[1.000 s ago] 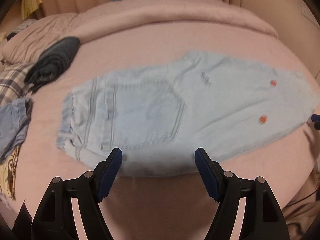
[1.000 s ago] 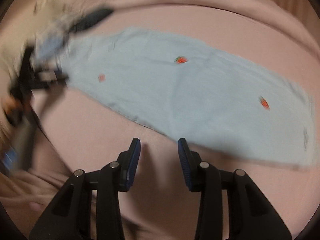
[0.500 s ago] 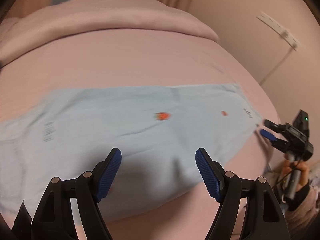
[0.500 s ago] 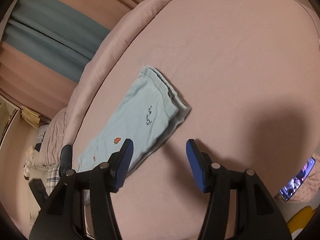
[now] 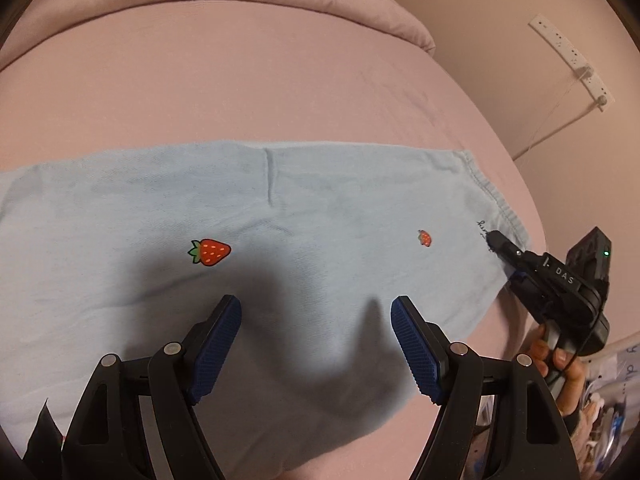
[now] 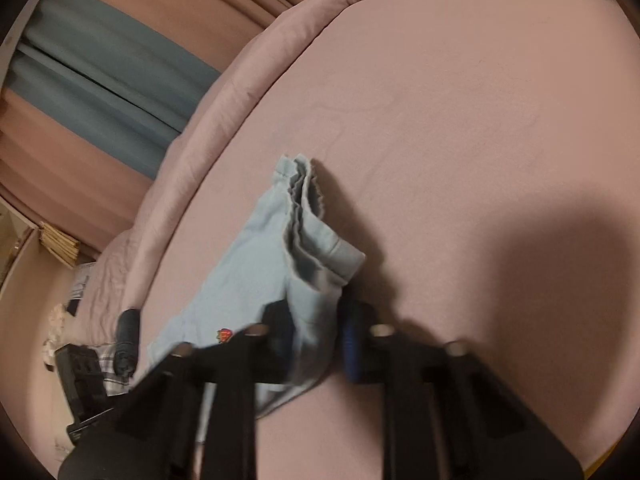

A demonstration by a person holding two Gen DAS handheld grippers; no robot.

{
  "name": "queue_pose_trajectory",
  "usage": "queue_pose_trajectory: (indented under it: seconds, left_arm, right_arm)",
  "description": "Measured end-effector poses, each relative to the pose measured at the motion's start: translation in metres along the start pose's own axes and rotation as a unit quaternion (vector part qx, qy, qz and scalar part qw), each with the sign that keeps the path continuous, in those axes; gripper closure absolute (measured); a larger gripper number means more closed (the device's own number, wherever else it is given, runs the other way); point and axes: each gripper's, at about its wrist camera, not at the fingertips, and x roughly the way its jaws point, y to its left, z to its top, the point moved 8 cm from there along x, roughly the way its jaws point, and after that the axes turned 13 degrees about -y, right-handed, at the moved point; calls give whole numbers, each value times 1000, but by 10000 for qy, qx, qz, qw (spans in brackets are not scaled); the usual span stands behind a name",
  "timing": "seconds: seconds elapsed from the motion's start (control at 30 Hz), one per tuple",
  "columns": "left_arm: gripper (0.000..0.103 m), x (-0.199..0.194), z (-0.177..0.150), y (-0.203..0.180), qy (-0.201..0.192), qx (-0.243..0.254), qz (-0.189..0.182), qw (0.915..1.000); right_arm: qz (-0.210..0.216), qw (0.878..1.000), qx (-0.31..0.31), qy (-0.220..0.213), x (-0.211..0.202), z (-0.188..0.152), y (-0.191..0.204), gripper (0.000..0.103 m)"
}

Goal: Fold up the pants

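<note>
Your pale blue denim pants (image 5: 280,240), printed with small red strawberries (image 5: 210,252), lay flat across the pink bed (image 5: 240,92), legs stacked one on the other and running from left to right in the left wrist view. Your left hand-held gripper (image 5: 316,344) hovered above the near edge of the cloth with its blue pads (image 5: 216,344) spread wide and nothing between them. Your right hand-held gripper (image 6: 316,340) had just been closing, and in its own blurred view the jaws pinched the stacked hem end of the pants, with the layered cuffs fanning up beyond the fingertips. From the left wrist view, that hand-held gripper's black tip sat on the hem corner by the dark embroidered script (image 5: 484,232), and your hand (image 5: 560,364) gripped its handle at the bed's edge.
</note>
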Motion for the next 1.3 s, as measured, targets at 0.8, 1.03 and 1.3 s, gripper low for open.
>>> queue_pose_trajectory:
  seconds: [0.8, 1.03, 1.3]
  left_arm:
    - [25, -5, 30, 39, -202, -3244, -2266, 9182]
    - [91, -2, 35, 56, -174, -3030, -1518, 9407]
    - [93, -40, 44, 84, -713, -2208, -1135, 9661]
  right_arm:
    - [773, 8707, -4857, -11, 10, -125, 187, 93]
    - [725, 8279, -5561, -56, 7, -150, 195, 90]
    - [744, 7673, -6356, -416, -2, -181, 219, 89]
